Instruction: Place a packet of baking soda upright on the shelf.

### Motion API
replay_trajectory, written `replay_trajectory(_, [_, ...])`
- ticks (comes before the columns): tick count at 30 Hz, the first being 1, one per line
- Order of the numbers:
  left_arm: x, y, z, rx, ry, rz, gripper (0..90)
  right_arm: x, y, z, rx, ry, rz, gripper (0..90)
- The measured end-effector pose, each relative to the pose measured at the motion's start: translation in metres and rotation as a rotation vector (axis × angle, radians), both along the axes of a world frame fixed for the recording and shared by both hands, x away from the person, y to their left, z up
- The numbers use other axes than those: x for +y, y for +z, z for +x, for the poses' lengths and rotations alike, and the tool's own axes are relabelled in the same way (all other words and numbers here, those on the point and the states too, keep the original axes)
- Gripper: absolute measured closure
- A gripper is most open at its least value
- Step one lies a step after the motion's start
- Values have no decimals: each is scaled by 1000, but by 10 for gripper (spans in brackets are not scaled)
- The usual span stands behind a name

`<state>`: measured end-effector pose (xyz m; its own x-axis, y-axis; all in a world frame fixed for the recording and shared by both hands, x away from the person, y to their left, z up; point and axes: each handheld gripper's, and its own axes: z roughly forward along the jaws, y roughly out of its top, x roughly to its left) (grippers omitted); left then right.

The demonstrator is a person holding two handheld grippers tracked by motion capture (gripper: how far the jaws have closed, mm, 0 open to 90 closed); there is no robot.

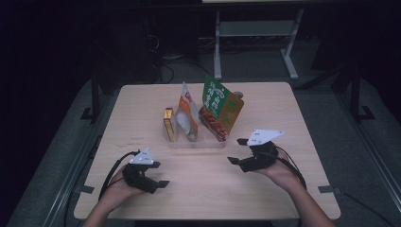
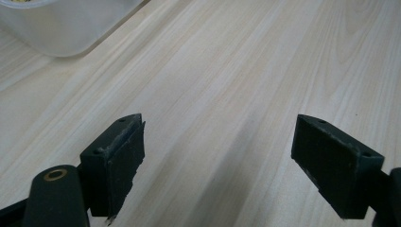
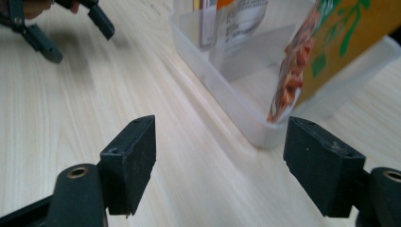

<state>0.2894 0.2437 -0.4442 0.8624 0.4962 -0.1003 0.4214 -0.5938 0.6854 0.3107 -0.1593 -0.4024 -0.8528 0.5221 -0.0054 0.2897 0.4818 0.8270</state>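
A clear plastic tray (image 1: 196, 142) sits mid-table and holds three packages upright: a small yellow box (image 1: 168, 124), a white and orange pouch (image 1: 187, 113) and a green and orange snack bag (image 1: 221, 108). My left gripper (image 1: 160, 174) rests low at the front left, open and empty, over bare wood (image 2: 220, 156). To the right of the tray is my right gripper (image 1: 236, 151), open with nothing between its jaws (image 3: 220, 161). It faces the tray's near corner (image 3: 246, 118) and the snack bag (image 3: 331, 42). The left gripper (image 3: 71, 28) appears far off in the right gripper view.
The light wooden table (image 1: 265, 184) has bare room in front of and around the tray. A tray corner (image 2: 61, 28) shows at the top left of the left gripper view. Beyond the table stand a white metal frame (image 1: 255, 33) and cables on a dark floor.
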Motion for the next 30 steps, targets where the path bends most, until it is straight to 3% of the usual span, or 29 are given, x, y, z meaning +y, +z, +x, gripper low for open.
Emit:
replay_trajectory(7, [-1,-1,-1,-1,-19,5,167,-18,-11,-9,4,-17,-24,224])
replay_trajectory(11, [-3,-3,-2,5,-43,4,165,-30,-22,-14,16,-6,-38,208])
replay_trajectory(14, [-5,-5,-2,3,-69,27,161,-36,-30,-17,36,16,-44,198])
replay_trajectory(16, [-6,-6,-2,2,-76,33,160,-37,-33,-19,47,27,-54,198])
replay_trajectory(21, [-8,-10,-3,5,-94,45,159,-34,-44,-18,83,85,-142,198])
replay_trajectory(30, [-8,-12,-3,-1,-113,46,159,-34,-44,-19,74,100,-130,188])
